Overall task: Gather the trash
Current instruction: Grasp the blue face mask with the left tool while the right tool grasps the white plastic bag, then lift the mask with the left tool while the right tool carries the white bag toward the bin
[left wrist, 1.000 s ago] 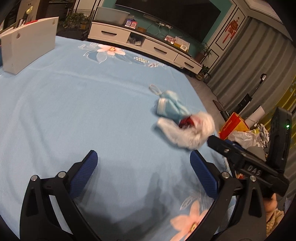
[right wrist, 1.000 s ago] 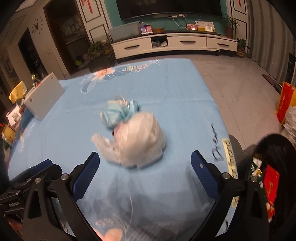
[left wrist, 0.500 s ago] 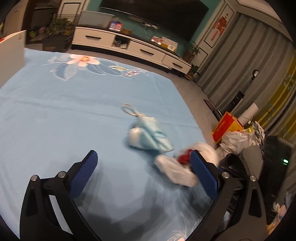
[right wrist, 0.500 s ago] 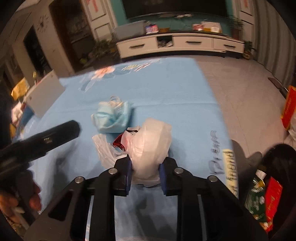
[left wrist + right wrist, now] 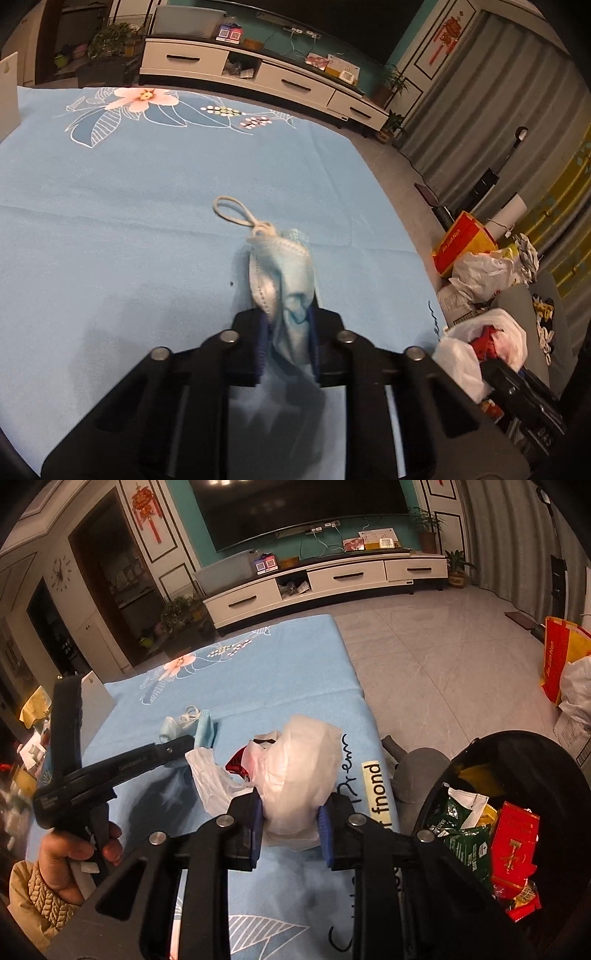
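A crumpled light-blue face mask (image 5: 284, 273) lies on the blue flowered cloth (image 5: 110, 221), its ear loop stretched away from me. My left gripper (image 5: 286, 325) is closing on the mask's near end, and the blue pads press it from both sides. My right gripper (image 5: 290, 812) is shut on a white plastic bag (image 5: 299, 760) with something red inside, near the cloth's right edge. The same bag (image 5: 476, 343) shows at the right of the left wrist view. A black bin (image 5: 480, 742) with wrappers in it stands right of the bag.
A person's hand (image 5: 74, 853) holds the left tool's handle. A white box (image 5: 7, 92) stands at the cloth's far left. On the floor to the right are a red-yellow bag (image 5: 461, 240) and white bags (image 5: 480, 269). A grey seat (image 5: 417, 768) is by the bin.
My left gripper moved up to the mask and closed from wide open onto it. My right gripper shut on the white bag and carried it right, toward the cloth's edge.
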{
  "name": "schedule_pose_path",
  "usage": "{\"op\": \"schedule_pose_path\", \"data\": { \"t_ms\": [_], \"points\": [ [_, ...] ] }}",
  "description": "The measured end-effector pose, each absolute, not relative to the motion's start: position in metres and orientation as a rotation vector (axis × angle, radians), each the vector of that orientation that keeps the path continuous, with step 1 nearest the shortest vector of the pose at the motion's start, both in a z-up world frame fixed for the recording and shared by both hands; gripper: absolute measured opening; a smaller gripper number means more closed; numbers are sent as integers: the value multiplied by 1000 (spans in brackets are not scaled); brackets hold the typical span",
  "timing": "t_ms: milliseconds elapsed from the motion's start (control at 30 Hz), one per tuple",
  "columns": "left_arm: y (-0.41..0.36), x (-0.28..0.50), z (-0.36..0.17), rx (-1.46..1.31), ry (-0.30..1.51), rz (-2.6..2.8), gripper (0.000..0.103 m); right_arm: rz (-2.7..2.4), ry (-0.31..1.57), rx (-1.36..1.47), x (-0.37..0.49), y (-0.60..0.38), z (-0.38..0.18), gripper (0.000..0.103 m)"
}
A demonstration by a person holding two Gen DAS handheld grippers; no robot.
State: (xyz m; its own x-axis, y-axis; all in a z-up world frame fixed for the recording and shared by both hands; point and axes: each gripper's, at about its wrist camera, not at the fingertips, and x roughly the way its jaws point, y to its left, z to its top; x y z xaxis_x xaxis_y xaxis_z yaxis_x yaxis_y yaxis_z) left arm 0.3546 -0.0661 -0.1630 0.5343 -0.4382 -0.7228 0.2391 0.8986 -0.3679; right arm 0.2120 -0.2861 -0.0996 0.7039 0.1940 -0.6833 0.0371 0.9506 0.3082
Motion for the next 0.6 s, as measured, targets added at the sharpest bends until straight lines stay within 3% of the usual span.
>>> {"op": "schedule_pose_path", "data": {
  "t_ms": [600],
  "points": [
    [-23,215,-123,-230,864,-380,14,85,831,219,137,-267,-73,26]
  ]
}}
